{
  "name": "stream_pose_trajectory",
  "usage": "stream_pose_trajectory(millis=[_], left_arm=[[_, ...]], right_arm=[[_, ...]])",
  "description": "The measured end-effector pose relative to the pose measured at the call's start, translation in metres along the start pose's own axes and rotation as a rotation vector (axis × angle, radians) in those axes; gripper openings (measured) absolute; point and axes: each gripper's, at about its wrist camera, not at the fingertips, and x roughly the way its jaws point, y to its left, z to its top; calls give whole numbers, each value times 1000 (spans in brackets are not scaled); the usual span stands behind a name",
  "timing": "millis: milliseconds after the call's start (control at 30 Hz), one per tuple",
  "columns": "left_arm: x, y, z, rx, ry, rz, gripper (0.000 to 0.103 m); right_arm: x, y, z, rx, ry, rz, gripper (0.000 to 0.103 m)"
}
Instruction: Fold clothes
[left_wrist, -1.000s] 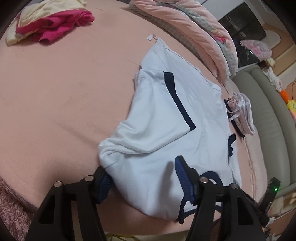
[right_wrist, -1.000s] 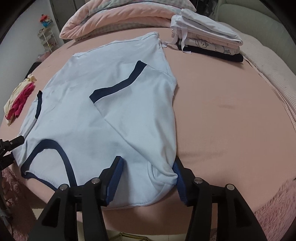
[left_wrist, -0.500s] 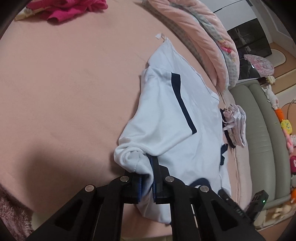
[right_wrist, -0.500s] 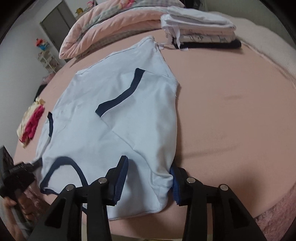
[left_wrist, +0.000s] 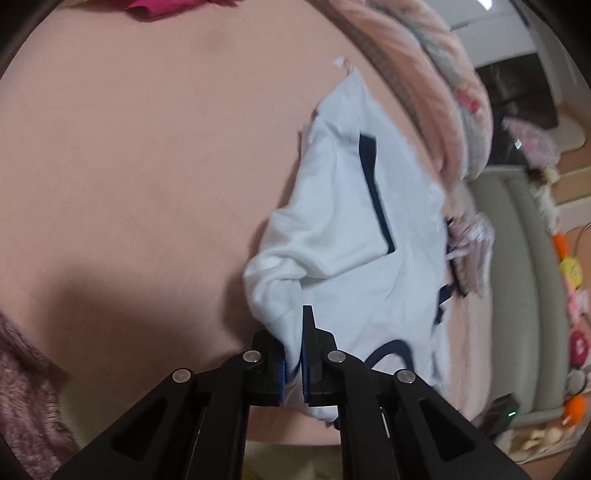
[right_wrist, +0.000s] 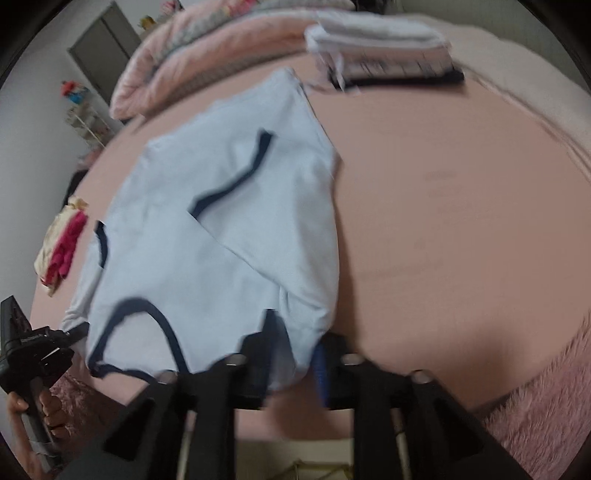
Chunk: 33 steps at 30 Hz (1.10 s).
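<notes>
A light blue T-shirt (left_wrist: 343, 236) with navy trim lies on the pink bed (left_wrist: 129, 166), both sleeves folded in. My left gripper (left_wrist: 293, 354) is shut on the T-shirt's near shoulder fold and lifts it slightly. In the right wrist view the T-shirt (right_wrist: 221, 236) spreads ahead. My right gripper (right_wrist: 293, 354) straddles its other shoulder corner, jaws narrowed around the cloth with a gap still showing; the view is blurred. The left gripper's body (right_wrist: 26, 343) shows at the left edge.
A stack of folded clothes (right_wrist: 384, 55) sits at the far side of the bed. Rolled pink bedding (right_wrist: 207, 55) lies beyond the shirt. A red and cream garment pile (right_wrist: 61, 247) lies far left. A grey-green sofa (left_wrist: 517, 277) stands beside the bed.
My left gripper closed on the shirt's shoulder fold and raised it. My right gripper's jaws narrowed around the other shoulder corner.
</notes>
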Motion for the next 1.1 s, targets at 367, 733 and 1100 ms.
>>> stream_pose_trajectory(millis=[367,733,1100], left_arm=[[11,-1,3,7,-68,-29,7],[-14,-24,6,109,-70,-4,7],[-25,-38,7,170,-60,-34,5]], right_arm=[[24,39,2,-222,-24,-103,76],[-6,43,6,-209,-135,1,5],[-24,48,21,-146,-156,-3,4]])
